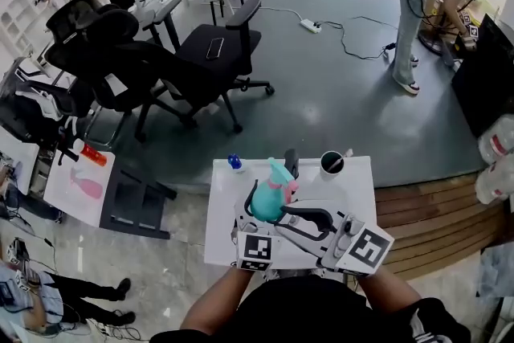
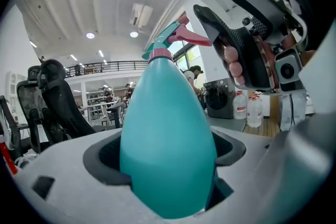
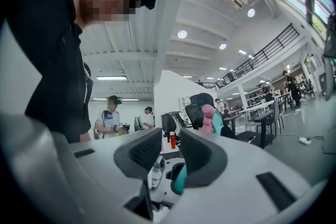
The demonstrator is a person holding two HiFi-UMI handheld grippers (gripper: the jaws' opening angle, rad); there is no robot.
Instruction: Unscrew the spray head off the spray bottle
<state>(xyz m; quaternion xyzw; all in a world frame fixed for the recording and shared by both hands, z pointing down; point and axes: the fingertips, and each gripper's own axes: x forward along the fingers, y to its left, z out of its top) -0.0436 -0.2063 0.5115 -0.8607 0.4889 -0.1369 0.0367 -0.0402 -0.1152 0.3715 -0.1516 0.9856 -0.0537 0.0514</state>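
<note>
A teal spray bottle (image 1: pixel 266 201) with a teal and pink spray head (image 1: pixel 283 177) is held over the small white table (image 1: pixel 353 197). My left gripper (image 1: pixel 259 222) is shut on the bottle's egg-shaped body (image 2: pixel 168 144), which fills the gap between its jaws. The spray head (image 2: pixel 176 36) points up and to the right there. My right gripper (image 1: pixel 295 213) comes in from the right, level, close beside the bottle. Its jaws (image 3: pixel 170 152) stand a little apart with nothing between the pads. The pink trigger (image 3: pixel 208 117) and a strip of teal body (image 3: pixel 180 178) show just past its right jaw.
A small blue-capped bottle (image 1: pixel 234 163), a black object (image 1: pixel 291 162) and a dark cup (image 1: pixel 332 163) stand along the table's far edge. Black office chairs (image 1: pixel 120 60) are beyond to the left, and a wooden platform (image 1: pixel 434 221) lies at the right. A person (image 1: pixel 418 4) bends over far right.
</note>
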